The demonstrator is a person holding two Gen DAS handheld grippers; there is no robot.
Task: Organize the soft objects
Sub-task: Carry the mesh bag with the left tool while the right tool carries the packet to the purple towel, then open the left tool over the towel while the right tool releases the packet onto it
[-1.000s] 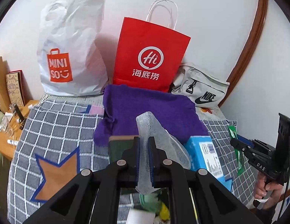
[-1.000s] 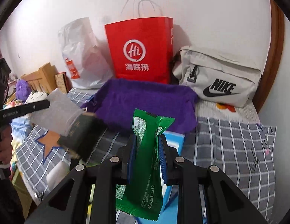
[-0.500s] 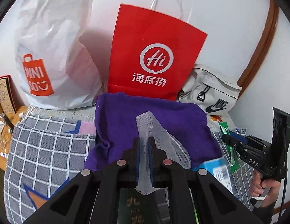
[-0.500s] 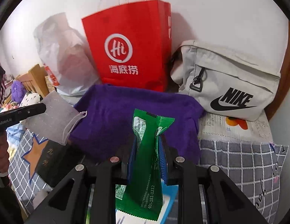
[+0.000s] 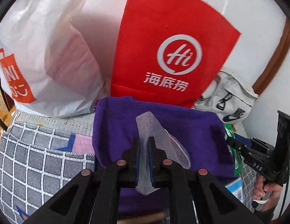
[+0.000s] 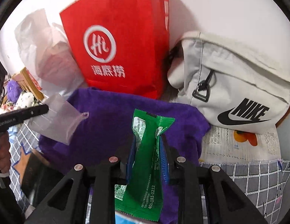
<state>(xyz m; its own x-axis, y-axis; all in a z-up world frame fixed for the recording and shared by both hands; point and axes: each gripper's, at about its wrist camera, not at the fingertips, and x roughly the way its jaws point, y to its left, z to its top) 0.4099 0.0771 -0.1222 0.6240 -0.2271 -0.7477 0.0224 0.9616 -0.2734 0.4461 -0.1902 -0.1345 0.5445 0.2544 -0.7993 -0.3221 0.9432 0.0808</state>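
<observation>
A: What is the left claw [image 5: 144, 145] doing?

B: Its two blue-padded fingers are pressed together on a thin white gauze mesh pouch [image 5: 154, 134]. The pouch sticks up past the fingertips and hangs over a deep purple fleecy towel [image 5: 182, 127] spread on the bed.

A: And the right claw [image 6: 147, 143]?

B: It is pinching a long green foil snack packet [image 6: 146, 158]. The packet stands upright between the pads, its crimped top above them and its printed tail hanging below, also over the purple towel [image 6: 107, 123].

A: Can each claw be seen from the other side?

B: Yes. In the right wrist view the left claw [image 6: 46, 109] comes in from the left edge with the pouch [image 6: 59, 121] fanned out over the towel's left corner. In the left wrist view the right claw [image 5: 229, 141] sits at the right edge with the green packet [image 5: 232, 145], and a hand [image 5: 264, 188] grips its handle.

A: What lies behind the towel?

B: A red paper carrier bag with a white round logo [image 5: 169, 46] stands against the white wall. A white crinkled plastic shopping bag with an orange label [image 5: 42, 56] is on its left, and a pale grey fabric pouch bag with a black swoosh [image 6: 234, 89] on its right.

A: And the bed itself?

B: It has a grey bedcover with a white grid pattern [image 5: 32, 158].
</observation>
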